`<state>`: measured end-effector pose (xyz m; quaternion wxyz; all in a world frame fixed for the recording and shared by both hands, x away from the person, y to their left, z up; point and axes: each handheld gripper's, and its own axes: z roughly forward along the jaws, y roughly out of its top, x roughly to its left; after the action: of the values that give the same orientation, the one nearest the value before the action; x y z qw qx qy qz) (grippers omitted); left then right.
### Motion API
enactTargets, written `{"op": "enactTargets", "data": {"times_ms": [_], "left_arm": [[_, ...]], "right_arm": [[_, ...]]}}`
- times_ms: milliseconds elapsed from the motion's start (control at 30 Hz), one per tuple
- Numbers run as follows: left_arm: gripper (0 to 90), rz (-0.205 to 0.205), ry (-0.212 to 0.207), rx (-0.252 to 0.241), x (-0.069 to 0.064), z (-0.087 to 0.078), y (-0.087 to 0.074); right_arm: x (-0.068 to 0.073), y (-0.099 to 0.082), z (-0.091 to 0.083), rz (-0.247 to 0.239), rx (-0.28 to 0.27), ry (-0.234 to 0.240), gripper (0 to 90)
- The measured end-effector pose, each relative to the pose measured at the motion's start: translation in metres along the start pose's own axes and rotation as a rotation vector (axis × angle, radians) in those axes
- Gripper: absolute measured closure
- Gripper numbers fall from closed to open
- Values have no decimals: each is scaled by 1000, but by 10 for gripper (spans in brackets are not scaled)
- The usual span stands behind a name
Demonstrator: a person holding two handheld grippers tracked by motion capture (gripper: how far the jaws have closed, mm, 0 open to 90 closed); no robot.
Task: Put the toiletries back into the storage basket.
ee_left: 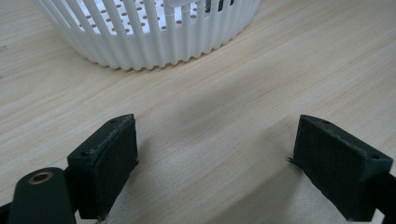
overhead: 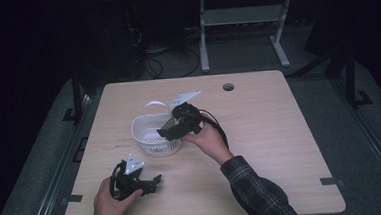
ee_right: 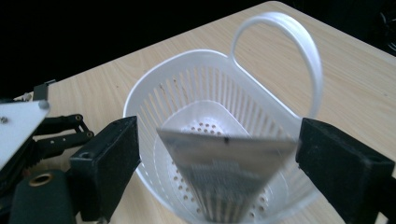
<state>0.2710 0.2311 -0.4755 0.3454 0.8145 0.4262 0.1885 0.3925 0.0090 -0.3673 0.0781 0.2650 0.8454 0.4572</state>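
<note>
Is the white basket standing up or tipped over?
Standing up: the white basket sits flat on the table, open side up, handle rising above its rim.

Grey card [ee_right: 224,177] blurred between parted gripper [ee_right: 219,163] jaws, over white basket [ee_right: 187,88].

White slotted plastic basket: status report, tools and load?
Right tool open over white slotted plastic basket, silver flat packet between its pads, tipping in. Left tool open, idle on table. Nothing in the way.

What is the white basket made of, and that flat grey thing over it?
The white basket looks like glossy moulded plastic, with thin slatted walls and punched holes. The flat grey piece may be shiny metal or foil, but it is too blurred to be sure.
</note>
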Motion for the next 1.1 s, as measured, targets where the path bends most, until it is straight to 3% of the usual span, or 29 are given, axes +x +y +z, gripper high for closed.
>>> {"op": "enactTargets", "data": {"times_ms": [367, 633, 1100], "left_arm": [[126, 0, 0, 1, 0, 0, 0], [126, -1, -1, 0, 0, 0, 0], [126, 0, -1, -3, 0, 0, 0]], "right_arm": [[-7, -24, -25, 16, -4, -28, 126], [-17, -48, -52, 56, -28, -43, 103], [-29, -97, -87, 96, -19, -131, 72]]}}
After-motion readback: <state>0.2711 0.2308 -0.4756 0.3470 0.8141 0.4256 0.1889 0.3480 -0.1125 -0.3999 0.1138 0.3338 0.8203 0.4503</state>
